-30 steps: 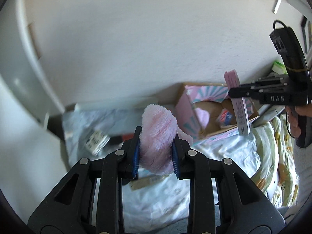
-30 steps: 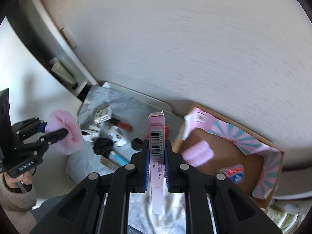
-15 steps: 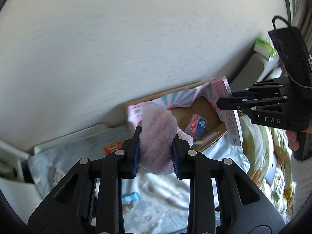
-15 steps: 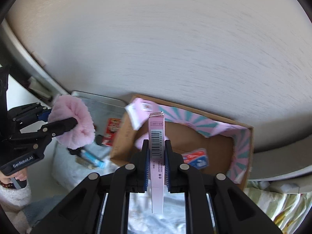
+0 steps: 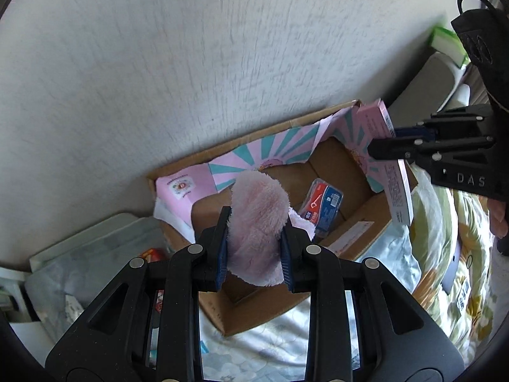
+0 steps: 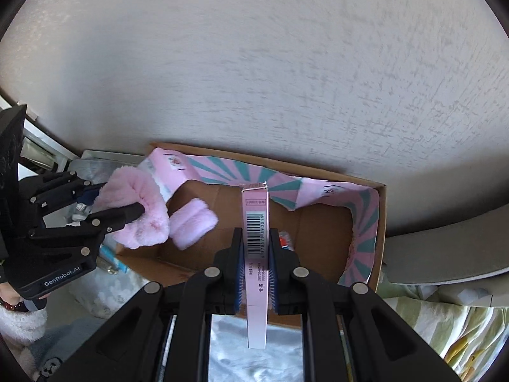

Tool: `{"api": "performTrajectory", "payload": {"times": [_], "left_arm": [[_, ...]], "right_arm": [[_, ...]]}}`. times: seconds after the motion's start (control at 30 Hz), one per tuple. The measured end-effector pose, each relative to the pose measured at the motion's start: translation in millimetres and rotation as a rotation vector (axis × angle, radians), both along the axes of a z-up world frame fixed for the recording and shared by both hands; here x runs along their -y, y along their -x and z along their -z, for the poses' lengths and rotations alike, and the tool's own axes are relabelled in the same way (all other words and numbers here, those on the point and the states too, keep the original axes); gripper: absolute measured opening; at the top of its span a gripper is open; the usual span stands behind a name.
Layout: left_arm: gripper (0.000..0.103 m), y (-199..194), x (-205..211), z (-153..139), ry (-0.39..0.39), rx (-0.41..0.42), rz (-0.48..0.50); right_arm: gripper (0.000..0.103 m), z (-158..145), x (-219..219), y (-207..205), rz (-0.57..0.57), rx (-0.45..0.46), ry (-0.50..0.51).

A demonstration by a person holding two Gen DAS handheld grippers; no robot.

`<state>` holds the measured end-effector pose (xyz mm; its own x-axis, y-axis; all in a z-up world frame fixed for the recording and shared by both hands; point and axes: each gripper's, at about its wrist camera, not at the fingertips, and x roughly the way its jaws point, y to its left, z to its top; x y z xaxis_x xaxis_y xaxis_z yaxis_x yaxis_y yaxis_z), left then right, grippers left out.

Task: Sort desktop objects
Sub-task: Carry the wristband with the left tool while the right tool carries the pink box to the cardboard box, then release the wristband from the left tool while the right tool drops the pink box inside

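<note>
My left gripper (image 5: 254,251) is shut on a fluffy pink cloth (image 5: 257,222) and holds it over the left part of an open cardboard box (image 5: 261,315) lined with pink and teal paper. The cloth also shows in the right wrist view (image 6: 140,210). My right gripper (image 6: 256,254) is shut on a slim pink carton (image 6: 256,254) with a barcode, upright above the box (image 6: 380,238); the carton shows in the left wrist view (image 5: 394,172). Inside the box lie a pink roll (image 6: 192,226) and a blue-red packet (image 5: 323,203).
The box stands against a grey-white wall (image 5: 222,63). Left of it a pale tray (image 5: 79,264) holds small items, including a red one (image 5: 152,254). A floral quilt (image 5: 451,254) lies to the right. Pale bedding (image 6: 254,356) lies in front.
Both grippers have moved toward and over the box with their loads. The box now fills more of each view, and the tray has slid off to the left.
</note>
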<state>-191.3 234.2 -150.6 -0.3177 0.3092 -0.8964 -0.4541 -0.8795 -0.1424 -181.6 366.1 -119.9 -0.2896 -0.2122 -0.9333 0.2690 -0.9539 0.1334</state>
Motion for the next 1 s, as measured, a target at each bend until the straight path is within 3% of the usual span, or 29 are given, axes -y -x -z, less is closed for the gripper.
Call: {"api": "performTrajectory", "payload": {"times": [0.17, 0.87, 0.93, 0.97, 1.0], "left_arm": [[0.024, 5.1, -6.5, 5.5, 0.049, -0.007, 0.013], [0.025, 11.5, -16.1, 21.2, 0.1, 0.018, 0.048], [0.035, 9.3, -20.1, 21.2, 0.101, 0.02, 0.083], [0.053, 7.5, -21.4, 20.5, 0.093, 0.026, 0.103], [0.082, 5.5, -23.9, 20.4, 0.085, 0.033, 0.126]], "right_arm": [[0.013, 10.8, -9.3, 14.6, -0.021, -0.014, -0.078], [0.013, 46.7, 5.3, 24.1, -0.151, 0.048, -0.068], [0.013, 48.7, 7.6, 22.8, -0.165, 0.054, -0.071], [0.014, 49.0, 9.3, 21.1, -0.181, 0.053, -0.072], [0.018, 49.6, 10.1, 20.0, -0.196, 0.058, -0.066]]}}
